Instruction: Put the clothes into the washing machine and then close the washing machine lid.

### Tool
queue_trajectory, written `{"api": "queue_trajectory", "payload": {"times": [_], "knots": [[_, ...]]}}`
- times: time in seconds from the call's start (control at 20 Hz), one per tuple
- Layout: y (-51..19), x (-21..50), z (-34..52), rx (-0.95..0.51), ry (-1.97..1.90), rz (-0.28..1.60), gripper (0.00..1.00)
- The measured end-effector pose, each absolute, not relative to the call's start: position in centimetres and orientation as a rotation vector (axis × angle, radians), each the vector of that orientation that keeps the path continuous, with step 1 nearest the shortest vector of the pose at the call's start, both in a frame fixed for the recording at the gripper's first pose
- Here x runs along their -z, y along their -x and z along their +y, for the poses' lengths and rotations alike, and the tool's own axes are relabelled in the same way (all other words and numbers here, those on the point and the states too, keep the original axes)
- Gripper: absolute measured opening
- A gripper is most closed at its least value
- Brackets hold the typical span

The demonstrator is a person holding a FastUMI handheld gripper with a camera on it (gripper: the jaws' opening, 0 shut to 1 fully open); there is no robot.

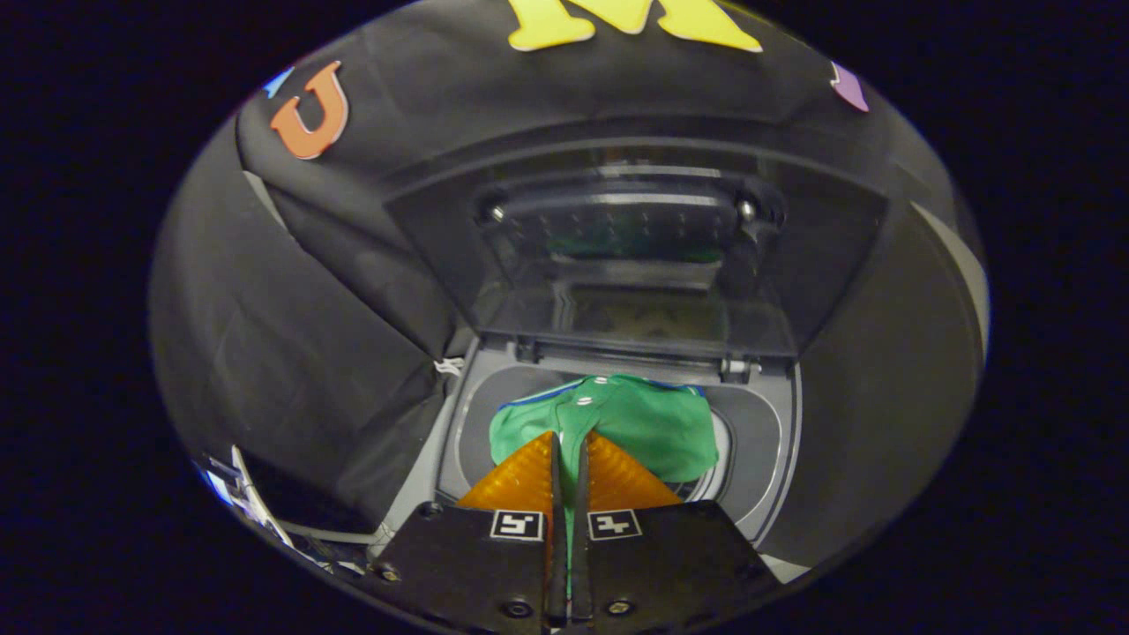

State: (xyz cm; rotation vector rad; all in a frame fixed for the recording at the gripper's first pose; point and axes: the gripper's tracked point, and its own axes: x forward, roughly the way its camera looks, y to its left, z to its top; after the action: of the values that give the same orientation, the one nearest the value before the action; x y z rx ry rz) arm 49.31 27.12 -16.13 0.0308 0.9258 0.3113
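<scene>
A green garment [648, 423] with blue trim and small white buttons hangs bunched over the round drum opening of the top-loading washing machine [766, 459]. My gripper [570, 441] is shut on a fold of this cloth, which runs down as a thin green strip between the two fingers. The machine's dark see-through lid [635, 265] stands raised upright behind the opening, beyond the garment.
Black cloth walls close in on the machine at the left, right and back. A white cable tie [448, 366] sits by the machine's left rear corner. Some pale items lie low to the left of the fingers, too blurred to name.
</scene>
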Motion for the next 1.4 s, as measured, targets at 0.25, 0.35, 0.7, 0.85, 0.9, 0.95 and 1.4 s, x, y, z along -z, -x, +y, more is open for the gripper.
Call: {"api": "queue_trajectory", "payload": {"times": [0.25, 0.35, 0.7, 0.85, 0.9, 0.95, 1.4], "knots": [[-50.3, 18.5, 26.6, -0.217, -0.104, 0.905, 0.05], [-50.2, 18.5, 26.6, -0.199, -0.095, 0.914, 0.06], [-50.0, 19.3, 26.2, -0.230, -0.025, 0.922, 0.06], [-50.0, 19.2, 26.3, -0.236, -0.031, 0.924, 0.05], [-50.0, 19.2, 26.4, -0.235, -0.032, 0.924, 0.05], [-49.9, 19.2, 26.3, -0.234, -0.033, 0.924, 0.05], [-49.8, 18.9, 24.7, -0.220, 0.118, 0.935, 0.71]]}}
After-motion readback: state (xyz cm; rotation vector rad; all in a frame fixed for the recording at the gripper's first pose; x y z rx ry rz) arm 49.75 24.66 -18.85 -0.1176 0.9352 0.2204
